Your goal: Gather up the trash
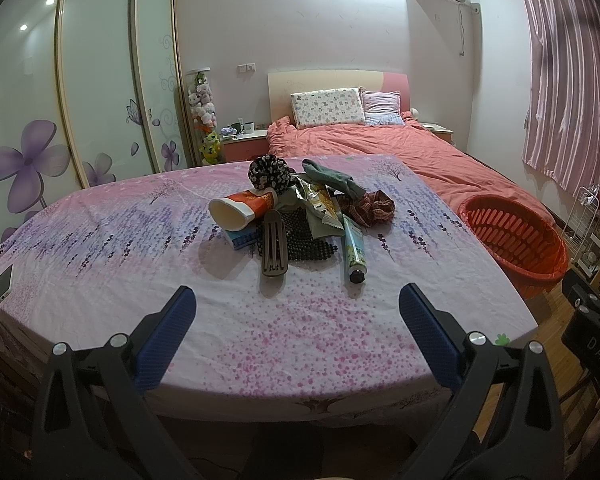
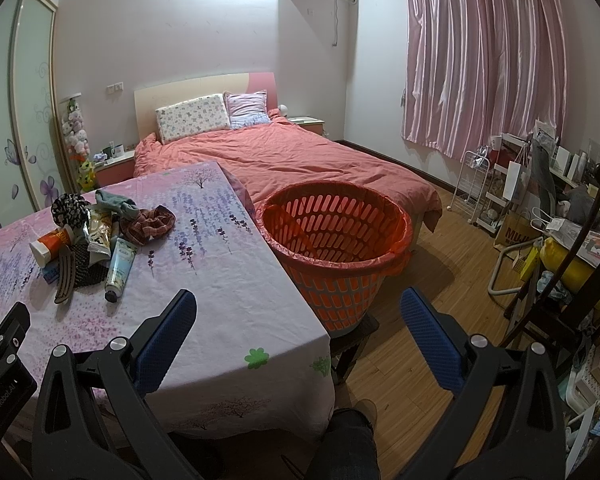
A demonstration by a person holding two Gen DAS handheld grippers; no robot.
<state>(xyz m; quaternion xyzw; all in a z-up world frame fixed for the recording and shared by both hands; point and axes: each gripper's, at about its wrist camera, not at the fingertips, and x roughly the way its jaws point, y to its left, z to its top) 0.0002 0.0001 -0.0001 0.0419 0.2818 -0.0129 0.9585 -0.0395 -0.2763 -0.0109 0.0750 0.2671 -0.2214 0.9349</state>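
My left gripper (image 1: 298, 304) and right gripper (image 2: 298, 310) hang spread, empty. Trash pile (image 1: 296, 216) lies mid-table, left of the orange basket (image 2: 332, 216); tangled scrunchies might snag along with wrappers.

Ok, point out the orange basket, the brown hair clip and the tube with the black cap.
orange basket (image 2: 336, 276), right wrist view, slatted front wall.
brown hair clip (image 1: 274, 246), left wrist view, middle.
tube with the black cap (image 1: 354, 246), left wrist view, body.
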